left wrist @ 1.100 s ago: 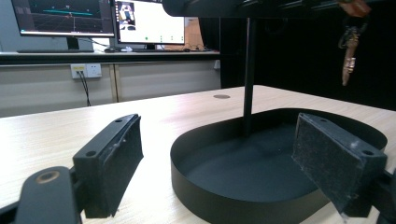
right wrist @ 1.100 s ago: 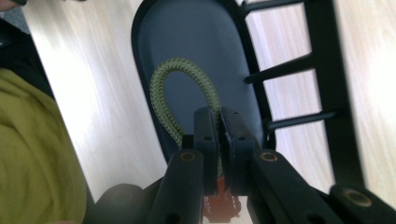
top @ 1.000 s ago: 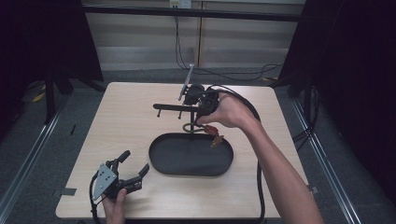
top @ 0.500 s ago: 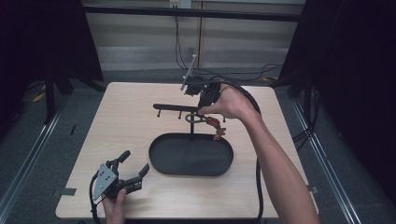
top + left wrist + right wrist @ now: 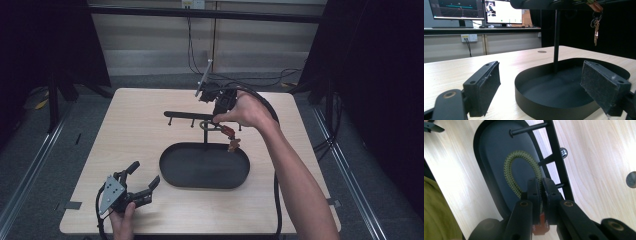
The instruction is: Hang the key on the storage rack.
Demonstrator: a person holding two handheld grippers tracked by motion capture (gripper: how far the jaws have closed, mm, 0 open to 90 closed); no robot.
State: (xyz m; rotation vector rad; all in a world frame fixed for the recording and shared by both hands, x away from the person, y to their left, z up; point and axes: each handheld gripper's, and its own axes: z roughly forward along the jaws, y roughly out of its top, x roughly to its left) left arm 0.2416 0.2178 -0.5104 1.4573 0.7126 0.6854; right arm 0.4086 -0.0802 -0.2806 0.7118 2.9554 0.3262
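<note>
A black key rack (image 5: 187, 115) stands on a post over a black oval tray (image 5: 170, 172). My right gripper (image 5: 215, 119) is at the rack's bar, shut on a key ring with an olive rope loop (image 5: 206, 125). A red tag (image 5: 227, 131) and keys (image 5: 232, 146) dangle below it. In the right gripper view the jaws (image 5: 541, 182) pinch the rope loop (image 5: 510, 167) beside the rack's pegs (image 5: 549, 158); whether it hangs on a peg I cannot tell. My left gripper (image 5: 144, 175) rests open near the table's front left corner, its pads (image 5: 484, 87) empty and facing the tray (image 5: 529, 82).
The keys (image 5: 596, 27) hang to the right of the rack's post (image 5: 555, 45), above the tray. Bare wooden table (image 5: 140, 135) lies around the tray. The right gripper's cable (image 5: 276, 200) trails along the forearm to the front edge. Monitors (image 5: 499, 11) stand on a bench beyond.
The right gripper with the key ring has shifted slightly toward the far side of the table, staying by the rack's bar. The left gripper has not moved.
</note>
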